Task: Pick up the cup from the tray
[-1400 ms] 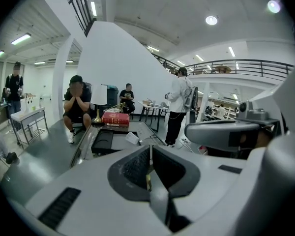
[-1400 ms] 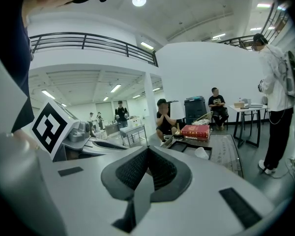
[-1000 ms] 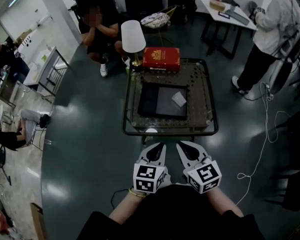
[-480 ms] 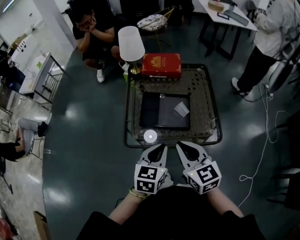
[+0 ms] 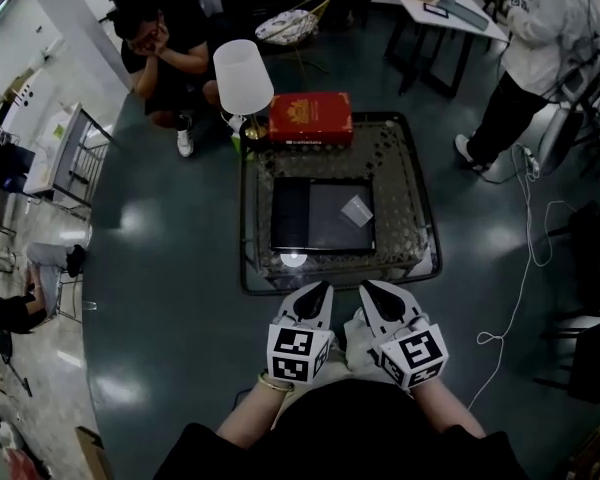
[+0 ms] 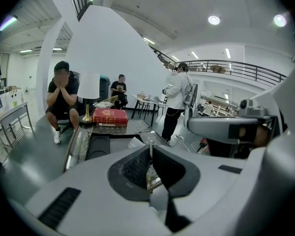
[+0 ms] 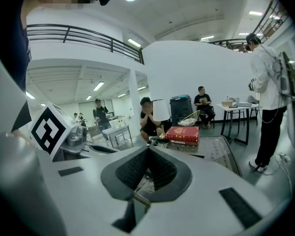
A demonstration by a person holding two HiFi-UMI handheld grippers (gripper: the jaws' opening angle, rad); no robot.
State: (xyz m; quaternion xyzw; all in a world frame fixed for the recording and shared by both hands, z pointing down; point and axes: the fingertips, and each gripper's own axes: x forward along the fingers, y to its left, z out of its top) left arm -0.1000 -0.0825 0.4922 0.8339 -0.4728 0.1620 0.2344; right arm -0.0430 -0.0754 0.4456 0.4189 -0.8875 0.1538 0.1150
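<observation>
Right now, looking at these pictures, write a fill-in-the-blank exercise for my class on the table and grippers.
The box at the far edge of the table is ____.
The lamp beside it has a ____ shade.
The left gripper and right gripper both have their jaws ____.
Missing words: red; white; shut.

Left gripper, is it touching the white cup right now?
Apart. The head view shows the left gripper with its jaws shut at the near edge of the table, and glass is visible between its tips and the cup.
</observation>
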